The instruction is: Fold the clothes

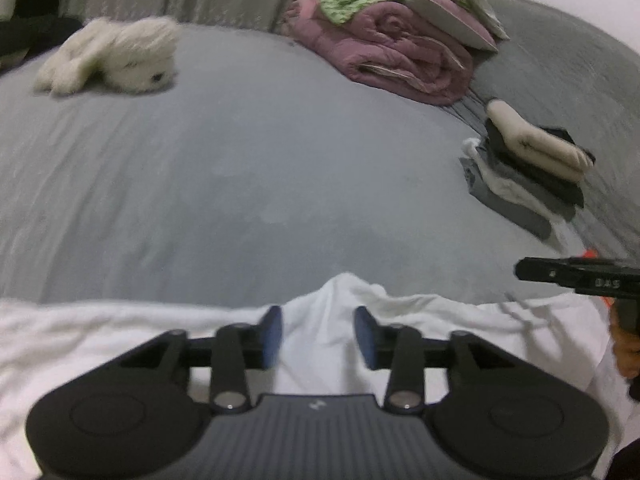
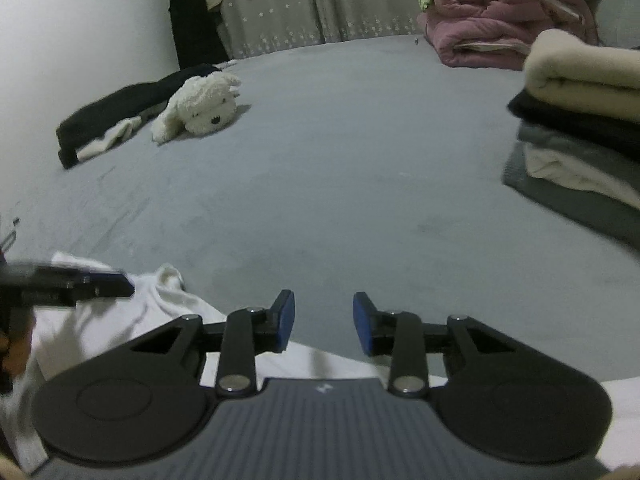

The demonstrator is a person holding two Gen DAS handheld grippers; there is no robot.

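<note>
A white garment [image 1: 100, 336] lies spread along the near edge of the grey bed [image 1: 248, 168]. My left gripper [image 1: 319, 334] hovers over a raised ridge of that cloth, its blue pads apart and not pressing on it. In the right wrist view the same white garment [image 2: 132, 320] shows at lower left. My right gripper [image 2: 324, 322] stands open over the bare grey sheet [image 2: 340, 184], nothing between its fingers. The right gripper's black finger [image 1: 576, 274] shows at the left view's right edge, and the left gripper's finger [image 2: 68, 278] at the right view's left edge.
A stack of folded clothes [image 1: 532, 168] [image 2: 580, 128] sits at the right. A rolled pink quilt [image 1: 396, 52] [image 2: 500, 20] with green cloth on top lies at the back. A white plush dog [image 1: 112, 54] [image 2: 200, 104] rests at the left by dark clothing [image 2: 120, 108].
</note>
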